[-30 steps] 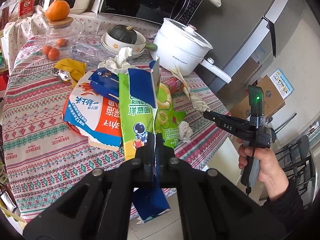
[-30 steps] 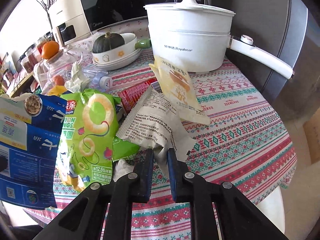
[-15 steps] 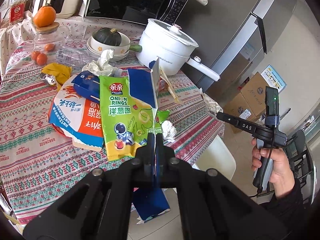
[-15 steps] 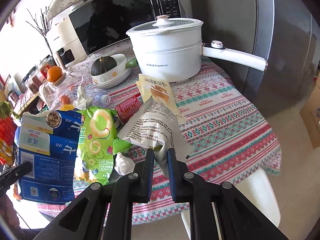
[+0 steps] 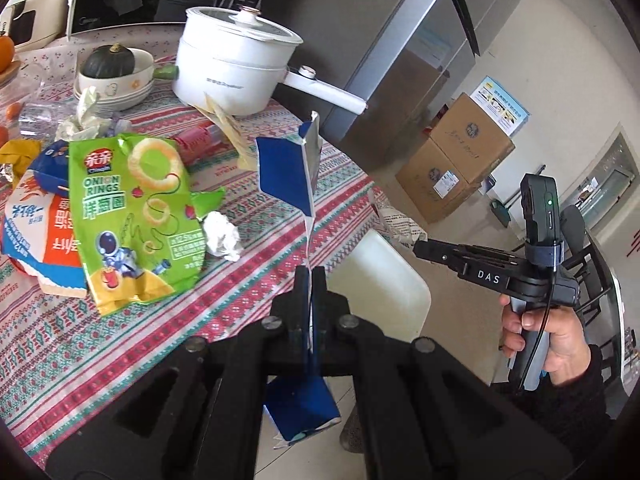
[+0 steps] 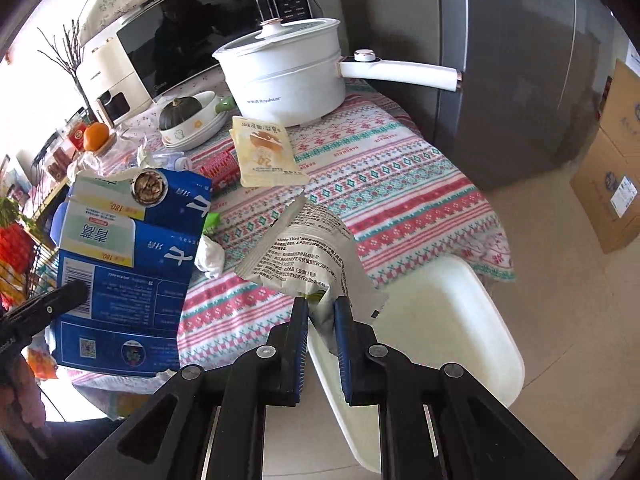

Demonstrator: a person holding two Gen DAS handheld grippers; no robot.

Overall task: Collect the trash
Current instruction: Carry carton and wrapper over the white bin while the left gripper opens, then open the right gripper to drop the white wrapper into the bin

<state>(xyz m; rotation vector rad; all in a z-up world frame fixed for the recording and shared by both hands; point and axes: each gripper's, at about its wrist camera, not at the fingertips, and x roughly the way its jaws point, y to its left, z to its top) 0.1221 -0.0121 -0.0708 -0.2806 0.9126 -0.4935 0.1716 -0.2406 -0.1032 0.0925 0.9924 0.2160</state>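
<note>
My left gripper point(image 5: 309, 280) is shut on a flattened blue carton point(image 5: 288, 176), held edge-on above the table's edge; its printed face shows in the right wrist view point(image 6: 124, 264). My right gripper point(image 6: 321, 308) is shut on a crumpled white snack wrapper point(image 6: 304, 252), held over the white chair point(image 6: 440, 320). The right gripper also shows in the left wrist view point(image 5: 420, 246), off the table to the right. On the table lie a green onion-ring bag point(image 5: 136, 208), a white-and-orange bag point(image 5: 36, 232), a crumpled tissue point(image 5: 222, 236), a yellow pouch point(image 6: 266, 152) and a red wrapper point(image 5: 200, 138).
A white electric pot point(image 5: 236, 68) with a long handle, a bowl with a squash point(image 5: 112, 72) and a microwave point(image 6: 208, 36) stand at the back. A grey fridge point(image 6: 520, 60) and cardboard boxes point(image 5: 452, 164) stand right of the patterned tablecloth point(image 6: 380, 176).
Both grippers have pulled back and to the right from the table, each with its piece of trash. The wrapper now hangs over the chair, and the carton is clear of the pile.
</note>
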